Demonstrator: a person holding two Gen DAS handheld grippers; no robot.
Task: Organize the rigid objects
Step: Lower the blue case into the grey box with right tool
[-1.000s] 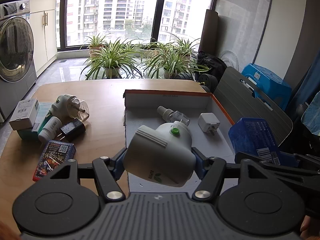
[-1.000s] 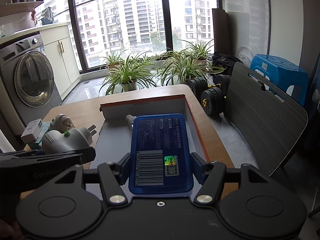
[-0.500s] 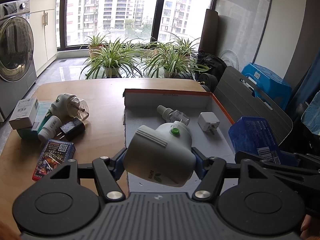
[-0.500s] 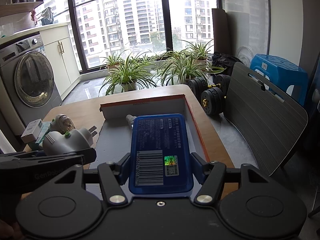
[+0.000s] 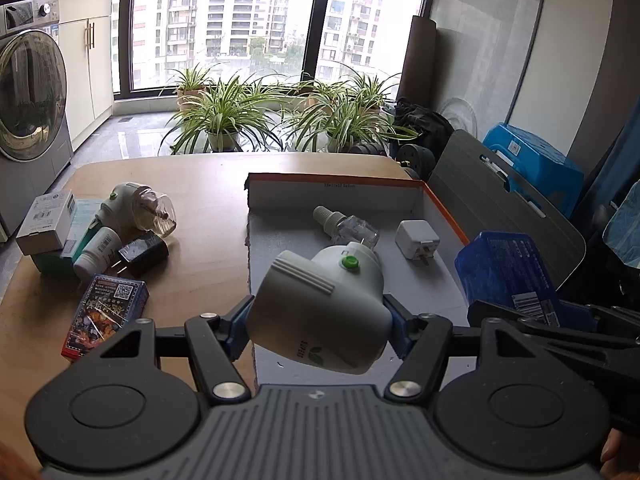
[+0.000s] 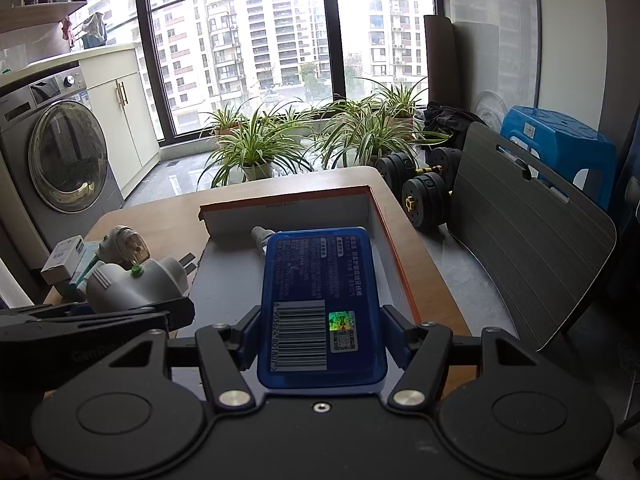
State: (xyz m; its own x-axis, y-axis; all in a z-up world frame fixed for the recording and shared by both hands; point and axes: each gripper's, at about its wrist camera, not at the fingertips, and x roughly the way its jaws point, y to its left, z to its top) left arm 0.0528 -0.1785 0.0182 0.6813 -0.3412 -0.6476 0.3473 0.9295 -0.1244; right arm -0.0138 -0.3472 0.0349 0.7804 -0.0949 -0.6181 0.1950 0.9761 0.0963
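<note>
Your left gripper (image 5: pixel 318 326) is clamped on a white plug-in vaporizer (image 5: pixel 320 308), held above the near-left part of the shallow box (image 5: pixel 444 216). It has a rounded body, ribbed vent on top, a green button, and a green leaf logo with partly readable "SUPER" lettering on its underside; two prongs show in the right wrist view (image 6: pixel 136 286).

Your right gripper (image 6: pixel 320 338) is closed around a flat blue plastic case (image 6: pixel 322 304), held over the box's near-right part. Its back label carries white Chinese text, too small to read, a barcode with digits "6 903624 801807", a holographic sticker and a QR code.

Inside the box, toward the far edge: a clear refill bottle (image 5: pixel 348 228) lying down and a white charger cube (image 5: pixel 418 240), near each other but apart.

On the table's (image 5: pixel 200 184) left edge: a second vaporizer with bottle (image 5: pixel 138 210), a white carton (image 5: pixel 48 222), a black adapter (image 5: pixel 140 252) and a card pack (image 5: pixel 106 310) with a QR code.
</note>
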